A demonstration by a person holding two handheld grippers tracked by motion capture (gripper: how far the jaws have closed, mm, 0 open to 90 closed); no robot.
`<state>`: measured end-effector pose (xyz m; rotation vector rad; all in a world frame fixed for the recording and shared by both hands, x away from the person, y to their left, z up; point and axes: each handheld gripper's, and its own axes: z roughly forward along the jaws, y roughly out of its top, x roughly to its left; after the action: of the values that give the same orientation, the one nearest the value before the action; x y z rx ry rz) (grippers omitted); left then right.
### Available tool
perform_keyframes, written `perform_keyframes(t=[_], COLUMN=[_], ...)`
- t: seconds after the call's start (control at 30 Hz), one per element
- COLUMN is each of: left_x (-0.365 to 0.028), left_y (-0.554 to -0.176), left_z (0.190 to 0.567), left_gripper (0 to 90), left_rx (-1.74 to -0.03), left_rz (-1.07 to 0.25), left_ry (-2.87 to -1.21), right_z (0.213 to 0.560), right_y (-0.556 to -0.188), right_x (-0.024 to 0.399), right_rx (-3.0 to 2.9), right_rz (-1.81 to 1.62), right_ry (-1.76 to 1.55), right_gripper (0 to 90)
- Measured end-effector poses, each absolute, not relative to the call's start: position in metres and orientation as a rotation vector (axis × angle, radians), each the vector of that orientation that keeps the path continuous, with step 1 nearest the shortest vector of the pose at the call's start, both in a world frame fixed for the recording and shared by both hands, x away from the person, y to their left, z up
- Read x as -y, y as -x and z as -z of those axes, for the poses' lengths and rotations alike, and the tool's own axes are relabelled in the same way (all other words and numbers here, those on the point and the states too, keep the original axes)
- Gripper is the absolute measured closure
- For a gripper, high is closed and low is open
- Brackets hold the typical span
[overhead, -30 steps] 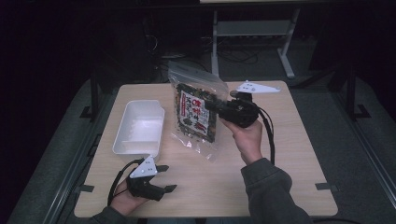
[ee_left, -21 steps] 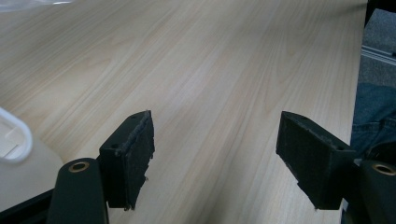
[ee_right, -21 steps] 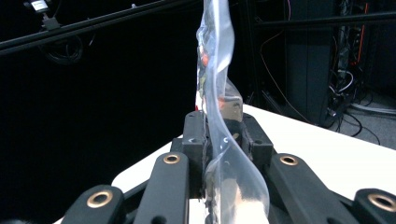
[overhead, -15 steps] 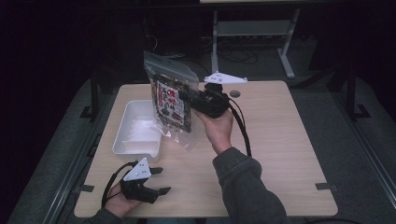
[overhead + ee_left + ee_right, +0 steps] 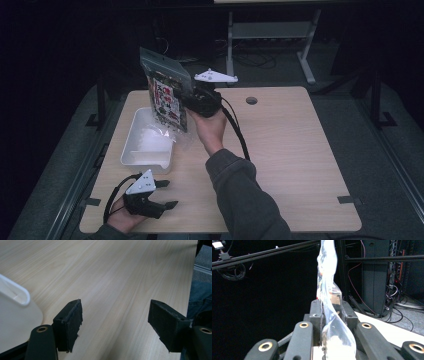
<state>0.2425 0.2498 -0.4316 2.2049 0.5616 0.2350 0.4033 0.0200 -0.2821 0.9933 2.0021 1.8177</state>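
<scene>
Near the desk's [image 5: 300, 165] front left corner my left hand-held gripper [image 5: 161, 194] rests low with its jaws wide and nothing between them. Just beyond it, by the left edge, the white tray [image 5: 131, 150] holds no packet yet. Farther back my right hand-held gripper [image 5: 186, 100] is clamped on the clear snack bag [image 5: 166, 95], held upright in the air above the tray's far end, so I judge the pick done and the lowering and release left.
</scene>
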Motion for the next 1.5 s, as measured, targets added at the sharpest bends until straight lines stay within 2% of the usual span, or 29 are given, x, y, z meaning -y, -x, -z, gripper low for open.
perform_keyframes(t=[0.6,1.07,1.5], left_x=[-0.261,-0.263,-0.262], left_y=[-0.243,-0.244,-0.245], left_z=[0.431,0.431,0.433], left_gripper=[27.0,27.0,26.9], left_rx=[-0.592,-0.599,-0.594], left_rz=[-0.239,-0.233,-0.222], left_ry=[-2.194,-2.187,-2.194], right_z=[0.308,0.332,0.354], right_y=[-0.426,-0.425,-0.423], right_x=[-0.067,-0.101,-0.115], right_rx=[-1.956,-1.909,-1.862], right_rz=[-1.785,-1.723,-1.703], right_ry=[-1.05,-1.076,-1.114], right_gripper=[75.2,75.2,74.8])
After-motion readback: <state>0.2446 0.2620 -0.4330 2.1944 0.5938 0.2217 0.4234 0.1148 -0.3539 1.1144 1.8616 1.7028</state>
